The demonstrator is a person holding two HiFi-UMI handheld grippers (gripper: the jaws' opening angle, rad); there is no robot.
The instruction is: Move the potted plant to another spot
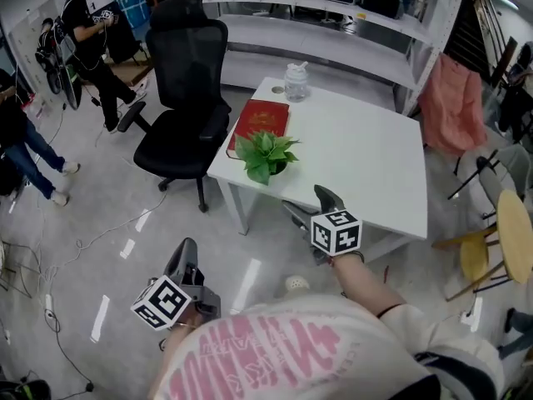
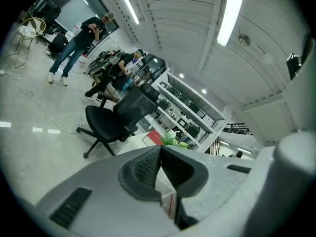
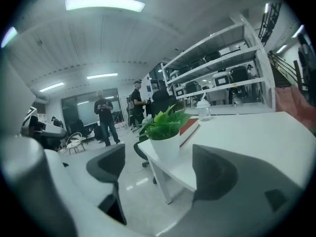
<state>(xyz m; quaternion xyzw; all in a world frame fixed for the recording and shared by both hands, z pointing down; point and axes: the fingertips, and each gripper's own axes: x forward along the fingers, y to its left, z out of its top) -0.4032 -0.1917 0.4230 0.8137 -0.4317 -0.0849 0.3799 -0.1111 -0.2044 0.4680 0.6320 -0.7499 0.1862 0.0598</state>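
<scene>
A small green potted plant [image 1: 266,157] in a white pot [image 3: 165,146] stands near the front left corner of the white table [image 1: 366,157], next to a red book [image 1: 260,123]. My right gripper [image 1: 306,205] hovers at the table's front edge, just short of the plant, its jaws open and nothing between them. In the right gripper view the pot sits ahead, framed by the two open jaws. My left gripper [image 1: 185,261] hangs low over the floor, left of the table, with its jaws shut and empty [image 2: 159,168].
A black office chair [image 1: 185,98] stands left of the table. A clear jar [image 1: 295,80] sits at the table's far edge. White shelving [image 1: 333,23] runs behind it. People stand at the far left [image 1: 92,40]. Cables lie on the floor [image 1: 50,257]. A round stool [image 1: 512,236] is at right.
</scene>
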